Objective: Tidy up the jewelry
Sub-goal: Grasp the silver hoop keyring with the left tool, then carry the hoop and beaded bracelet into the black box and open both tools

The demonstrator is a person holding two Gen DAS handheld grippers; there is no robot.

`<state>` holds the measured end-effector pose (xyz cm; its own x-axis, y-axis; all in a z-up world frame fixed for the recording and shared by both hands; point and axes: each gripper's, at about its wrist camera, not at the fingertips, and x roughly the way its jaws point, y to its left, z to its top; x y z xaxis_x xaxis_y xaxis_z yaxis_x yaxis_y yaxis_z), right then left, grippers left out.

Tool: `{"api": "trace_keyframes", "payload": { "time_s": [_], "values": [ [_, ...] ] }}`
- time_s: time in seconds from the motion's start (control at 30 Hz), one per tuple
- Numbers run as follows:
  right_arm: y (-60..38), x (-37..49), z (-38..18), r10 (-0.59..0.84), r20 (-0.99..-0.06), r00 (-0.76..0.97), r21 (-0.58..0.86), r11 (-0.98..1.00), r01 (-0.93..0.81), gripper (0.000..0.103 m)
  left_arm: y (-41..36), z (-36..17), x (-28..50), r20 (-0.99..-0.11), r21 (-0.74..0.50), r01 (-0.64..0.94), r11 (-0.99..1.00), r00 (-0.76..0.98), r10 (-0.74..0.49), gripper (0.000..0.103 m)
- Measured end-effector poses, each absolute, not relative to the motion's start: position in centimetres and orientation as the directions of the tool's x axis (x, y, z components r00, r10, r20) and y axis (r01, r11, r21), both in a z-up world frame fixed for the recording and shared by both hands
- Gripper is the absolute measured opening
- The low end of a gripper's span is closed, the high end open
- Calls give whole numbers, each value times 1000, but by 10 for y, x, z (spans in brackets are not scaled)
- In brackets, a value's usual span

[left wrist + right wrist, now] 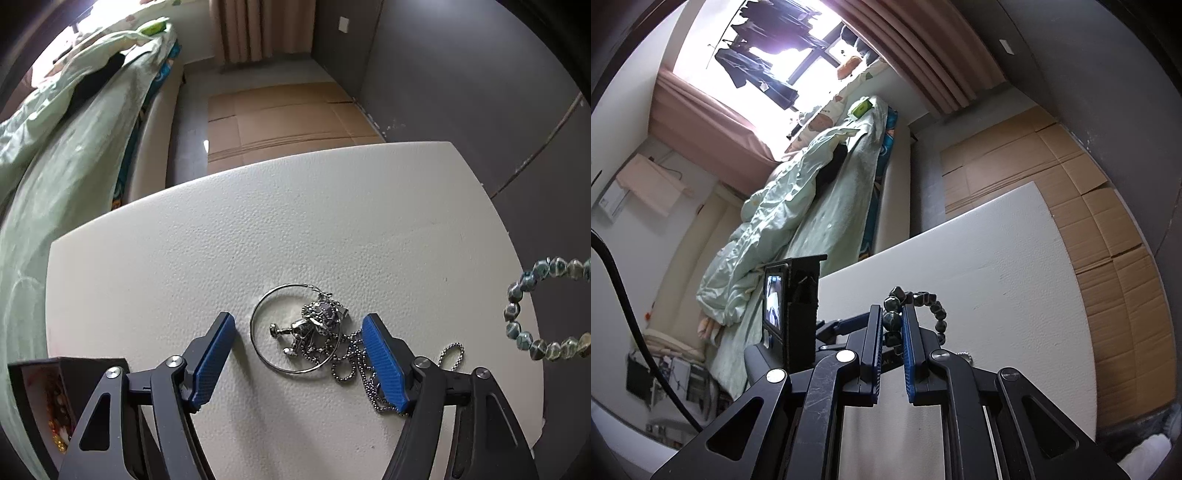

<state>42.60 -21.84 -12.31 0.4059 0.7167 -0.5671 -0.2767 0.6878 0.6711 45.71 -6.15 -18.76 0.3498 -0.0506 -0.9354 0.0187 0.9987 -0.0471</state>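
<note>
Here the left gripper [298, 328] hangs spread wide over a tangled pile near the table's [184, 240] near edge: a thin hoop [255, 332], a silver pendant [314, 321] and a ball chain [351, 365] running under its right finger. The right gripper [891, 325] pinches a bead bracelet [936, 306], lifted clear of the table toward the right edge. Likely step: bracelet in transit to the open dark box [48, 398] at the near left corner, so the next move calls for carrying it across the pile without snagging.
</note>
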Motion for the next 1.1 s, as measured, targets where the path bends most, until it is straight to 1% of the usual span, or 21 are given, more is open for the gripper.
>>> {"api": "trace_keyframes", "payload": {
  "time_s": [0.03, 0.07, 0.2, 0.3, 0.6, 0.8, 1.1],
  "values": [
    [-218, 426, -123, 717, -568, 404, 671, 688, -277, 11, -61, -187, 457, -937, -33, 11, 999, 347, -34, 62],
    [-218, 426, -122, 717, -569, 404, 670, 689, -278, 11, -60, -186, 459, -938, -27, 6, 1000, 347, -27, 51],
    [-217, 426, -121, 717, -570, 402, 669, 688, -279, 11, -59, -185, 460, -943, -23, 11, 1000, 331, -25, 51],
    [-216, 425, -121, 713, -574, 402, 665, 693, -278, 11, -56, -180, 457, -943, -48, -3, 999, 331, -44, 51],
    [-211, 423, -117, 732, -556, 395, 674, 674, -302, 11, -39, -142, 447, -917, -89, -9, 996, 390, -78, 51],
    [-200, 424, -113, 757, -528, 384, 688, 647, -329, 11, -22, -110, 432, -898, -80, -20, 997, 436, -64, 51],
    [-165, 417, -98, 802, -479, 357, 705, 594, -388, 11, 18, -78, 403, -879, -46, -59, 997, 476, -12, 51]
  ]
}}
